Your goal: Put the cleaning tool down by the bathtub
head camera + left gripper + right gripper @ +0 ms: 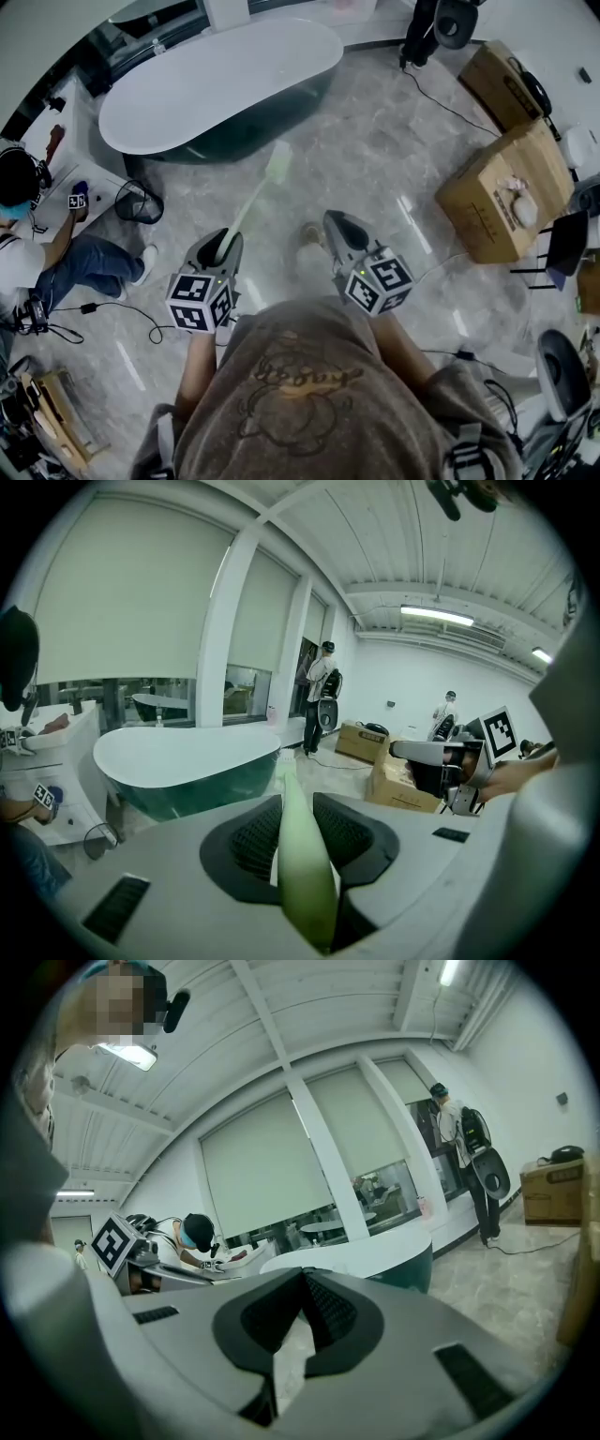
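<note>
Plainly the main risk lies in the lever: the long pale-green cleaning tool with a flat head (257, 194) is pinched only near the end of its handle, so its far end could sag or twist in the grip as it is lowered, and if it slid out it would probably clatter on the glossy grey marble floor (375, 141). Its head points toward the white-rimmed, dark-green oval bathtub (220, 80) and shows near the tub's side in the head view, so a forward swing might knock it against the tub wall; a swing to the left could bring it toward the black wire waste basket (139, 202) and the seated person (56, 253) beside it. Letting go too early would leave it short of the tub. The left gripper (225, 242) has its black ribbed fingers (251, 841) partly closed and pressed on the green handle from both sides, with the handle running out between them. The right gripper (339, 225) holds nothing: its fingers (330, 1312) meet at the tips, only floor showing behind them.
</note>
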`<act>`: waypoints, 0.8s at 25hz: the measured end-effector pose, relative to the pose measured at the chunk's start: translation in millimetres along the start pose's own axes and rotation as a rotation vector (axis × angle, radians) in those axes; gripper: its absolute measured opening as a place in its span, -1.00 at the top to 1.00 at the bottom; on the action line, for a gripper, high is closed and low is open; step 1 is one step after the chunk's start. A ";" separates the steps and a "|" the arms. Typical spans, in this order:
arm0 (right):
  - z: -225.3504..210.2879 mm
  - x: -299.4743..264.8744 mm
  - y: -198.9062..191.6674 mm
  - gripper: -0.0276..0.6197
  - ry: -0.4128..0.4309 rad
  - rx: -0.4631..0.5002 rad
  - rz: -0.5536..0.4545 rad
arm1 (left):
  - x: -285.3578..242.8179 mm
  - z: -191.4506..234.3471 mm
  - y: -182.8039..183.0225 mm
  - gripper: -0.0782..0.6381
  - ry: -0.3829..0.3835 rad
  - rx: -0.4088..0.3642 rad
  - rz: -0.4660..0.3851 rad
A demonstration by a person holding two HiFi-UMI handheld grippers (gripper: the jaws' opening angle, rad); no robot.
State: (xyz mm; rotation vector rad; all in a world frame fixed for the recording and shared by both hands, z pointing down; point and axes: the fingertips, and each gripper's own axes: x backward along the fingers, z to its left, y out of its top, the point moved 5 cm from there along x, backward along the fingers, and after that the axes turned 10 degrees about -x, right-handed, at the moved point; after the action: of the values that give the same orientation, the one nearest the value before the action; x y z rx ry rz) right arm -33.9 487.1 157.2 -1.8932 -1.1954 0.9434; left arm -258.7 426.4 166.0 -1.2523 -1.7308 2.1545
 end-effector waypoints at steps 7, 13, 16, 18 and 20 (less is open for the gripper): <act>-29.9 -50.9 23.7 0.92 0.012 -0.016 0.029 | -53.1 25.1 25.1 0.47 -0.012 0.010 0.024; -56.6 -86.7 49.5 0.92 0.022 -0.034 0.053 | -91.9 45.2 54.2 0.47 -0.010 0.022 0.042; -72.1 -101.5 61.7 0.92 0.024 -0.041 0.059 | -110.0 53.1 65.9 0.47 -0.005 0.026 0.048; -84.9 -111.0 70.1 0.92 0.028 -0.046 0.065 | -124.1 57.4 74.4 0.47 0.001 0.029 0.051; -97.5 -121.0 79.0 0.92 0.031 -0.050 0.071 | -138.2 62.1 82.5 0.47 0.007 0.033 0.056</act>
State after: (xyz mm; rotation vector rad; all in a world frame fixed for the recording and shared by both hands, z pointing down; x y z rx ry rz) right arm 45.0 331.8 163.9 -1.9943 -1.1497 0.9262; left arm -175.9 275.1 168.7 -1.3142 -1.6698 2.1971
